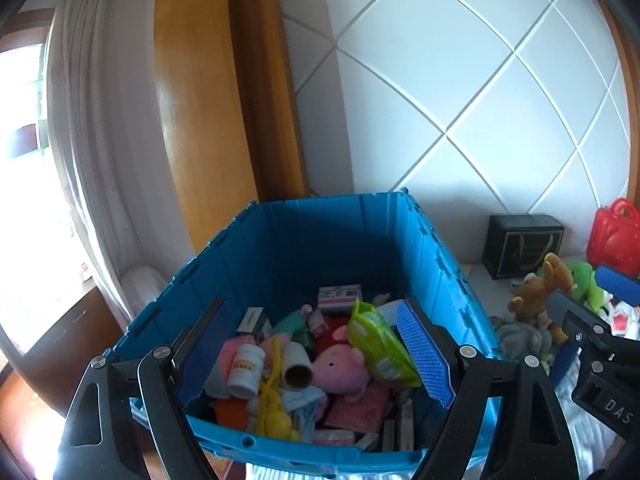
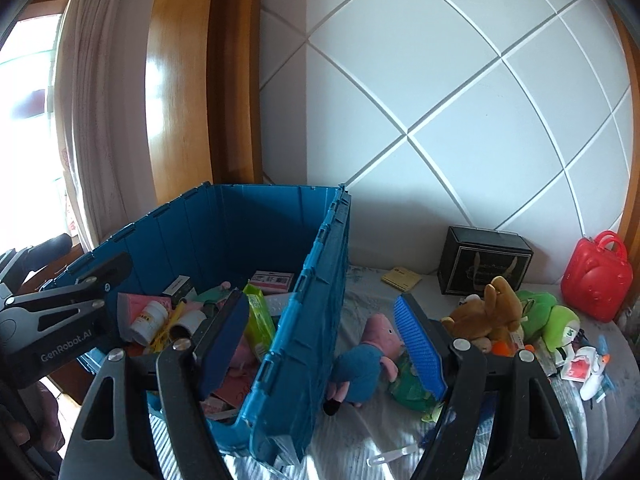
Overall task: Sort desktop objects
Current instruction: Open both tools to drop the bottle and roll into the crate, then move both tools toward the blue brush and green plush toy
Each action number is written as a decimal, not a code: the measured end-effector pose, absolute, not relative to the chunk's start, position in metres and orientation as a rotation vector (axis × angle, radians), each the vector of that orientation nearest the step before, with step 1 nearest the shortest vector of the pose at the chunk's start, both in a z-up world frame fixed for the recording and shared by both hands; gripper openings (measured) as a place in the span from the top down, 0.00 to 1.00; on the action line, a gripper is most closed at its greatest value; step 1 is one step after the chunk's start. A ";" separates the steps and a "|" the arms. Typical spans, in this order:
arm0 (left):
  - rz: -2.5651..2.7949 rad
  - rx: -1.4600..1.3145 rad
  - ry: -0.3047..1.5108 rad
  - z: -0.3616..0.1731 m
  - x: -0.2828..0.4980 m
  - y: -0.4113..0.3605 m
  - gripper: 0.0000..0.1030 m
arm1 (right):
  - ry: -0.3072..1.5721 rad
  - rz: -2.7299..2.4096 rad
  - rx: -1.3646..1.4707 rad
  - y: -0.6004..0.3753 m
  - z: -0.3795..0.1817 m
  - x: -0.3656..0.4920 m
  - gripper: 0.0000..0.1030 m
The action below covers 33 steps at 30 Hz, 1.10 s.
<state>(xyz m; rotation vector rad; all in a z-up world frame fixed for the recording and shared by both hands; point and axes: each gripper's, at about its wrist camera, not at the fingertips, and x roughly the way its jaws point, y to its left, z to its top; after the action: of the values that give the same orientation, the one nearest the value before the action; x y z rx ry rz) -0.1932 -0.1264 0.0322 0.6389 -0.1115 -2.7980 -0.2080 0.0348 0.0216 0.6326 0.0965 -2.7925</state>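
The blue crate (image 2: 312,320) stands open at the top on the left of the surface, its right wall rising as a tall edge between the things inside and the toys lying loose on the right. Above the crate the room is open up to the white panelled wall (image 2: 460,100). The left gripper (image 1: 308,360) hangs over the crate's near rim with its jaws spread wide and nothing between them; below it lie a pink pig toy (image 1: 340,368), a white bottle (image 1: 246,372), a cardboard tube (image 1: 298,368) and a green packet (image 1: 376,344). The right gripper (image 2: 324,344) straddles the crate's right wall, released and empty, one pad inside and one outside. Just beyond the outer pad a pig doll in blue (image 2: 368,360) lies against the crate. Farther right sit a brown plush (image 2: 488,312), a green plush (image 2: 552,316), a black box (image 2: 480,264) and a red case (image 2: 598,276) near the wall. The surface is a pale cloth (image 2: 360,440); a curtain (image 2: 92,100) and wooden frame (image 2: 180,80) stand left.
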 end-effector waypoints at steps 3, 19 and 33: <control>-2.817 0.642 -0.127 0.033 -0.188 -0.101 0.17 | 0.081 -2.805 0.634 0.058 0.020 -0.198 0.27; -2.898 0.679 -0.170 0.006 -0.163 0.056 0.17 | 0.066 -2.912 0.760 0.240 -0.004 -0.157 0.27; -2.996 0.863 -0.268 -0.085 -0.169 0.140 0.17 | -0.033 -2.959 0.972 0.372 -0.071 -0.159 0.27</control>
<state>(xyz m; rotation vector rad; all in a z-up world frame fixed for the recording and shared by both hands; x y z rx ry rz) -0.1692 0.1396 -0.0855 0.8631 -0.2680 -2.9964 -0.1585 0.3716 -0.0715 0.9724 -0.0332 -2.9591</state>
